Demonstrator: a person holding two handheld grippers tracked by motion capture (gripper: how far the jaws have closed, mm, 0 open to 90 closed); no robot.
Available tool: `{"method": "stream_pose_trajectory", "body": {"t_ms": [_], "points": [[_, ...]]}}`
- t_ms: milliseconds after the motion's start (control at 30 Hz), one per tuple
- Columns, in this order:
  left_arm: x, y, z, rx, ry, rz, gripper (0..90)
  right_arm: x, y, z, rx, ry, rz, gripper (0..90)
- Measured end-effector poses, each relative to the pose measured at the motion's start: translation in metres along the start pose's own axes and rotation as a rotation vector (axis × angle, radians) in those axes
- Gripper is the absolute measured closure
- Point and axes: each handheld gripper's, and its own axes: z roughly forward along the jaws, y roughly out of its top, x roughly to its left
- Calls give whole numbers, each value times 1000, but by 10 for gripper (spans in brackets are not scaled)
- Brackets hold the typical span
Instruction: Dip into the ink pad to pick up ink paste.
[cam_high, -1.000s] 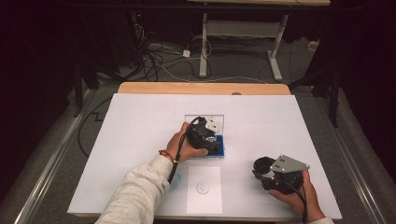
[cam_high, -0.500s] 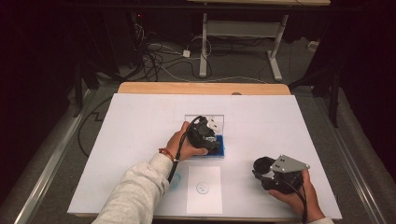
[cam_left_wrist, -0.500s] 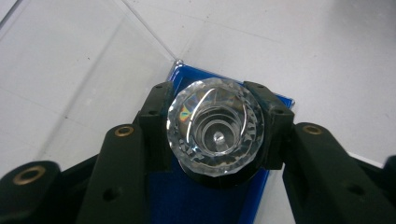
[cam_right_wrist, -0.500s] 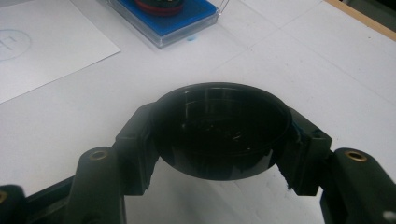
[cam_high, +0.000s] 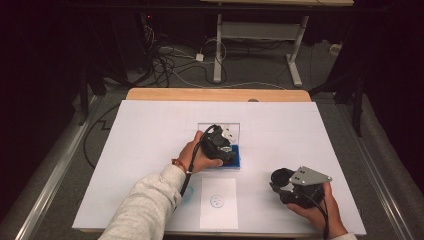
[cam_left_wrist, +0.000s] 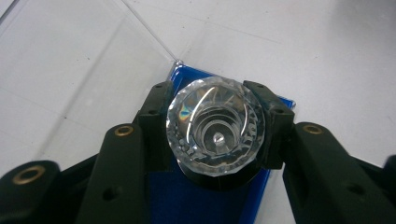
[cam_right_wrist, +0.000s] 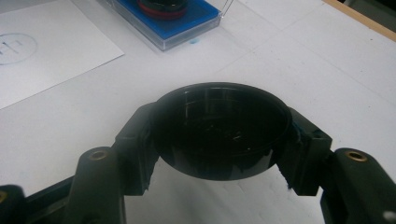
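Nothing shifted since earlier frames; left gripper (cam_left_wrist: 215, 140) clamped on faceted crystal knob (cam_left_wrist: 215, 126) over blue tray (cam_left_wrist: 205, 200); right gripper (cam_right_wrist: 219, 140) clenched around black round cap (cam_right_wrist: 219, 135). Likely hard, slick, chip-prone; best gripped across the rim.

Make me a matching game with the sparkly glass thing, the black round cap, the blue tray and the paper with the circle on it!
Things:
1. faceted glass piece
2. black round cap
3. blue tray
4. paper sheet

Places or states:
A. lies flat at the near edge of the table, a circle drawn on it
B. clamped in the left gripper, just above the blue padding
C. sits at the middle of the table inside a clear case
D. clamped in the right gripper, over the white table

Pairs: 1-B, 2-D, 3-C, 4-A
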Motion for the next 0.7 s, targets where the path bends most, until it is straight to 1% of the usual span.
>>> {"method": "stream_pose_trajectory", "body": {"t_ms": [67, 167, 300, 433, 500, 600, 700], "points": [[-1, 0, 0, 0, 9, 5, 545, 0, 0, 0, -2, 1, 1, 387], [-1, -1, 0, 5, 7, 8, 545, 0, 0, -1, -1, -2, 1, 388], [-1, 1, 0, 21, 12, 23, 545, 1, -1, -2, 1, -5, 0, 387], [2, 0, -1, 17, -9, 5, 545, 1, -1, -5, -2, -11, -1, 387], [2, 2, -2, 32, -4, 16, 546, 1, -1, -6, -4, -13, 1, 387], [2, 2, -3, 34, -4, 17, 546, 1, -2, -6, -6, -9, 3, 387], [5, 0, -5, 27, -18, 2, 547, 0, -2, -5, -5, -5, 2, 387]]}}
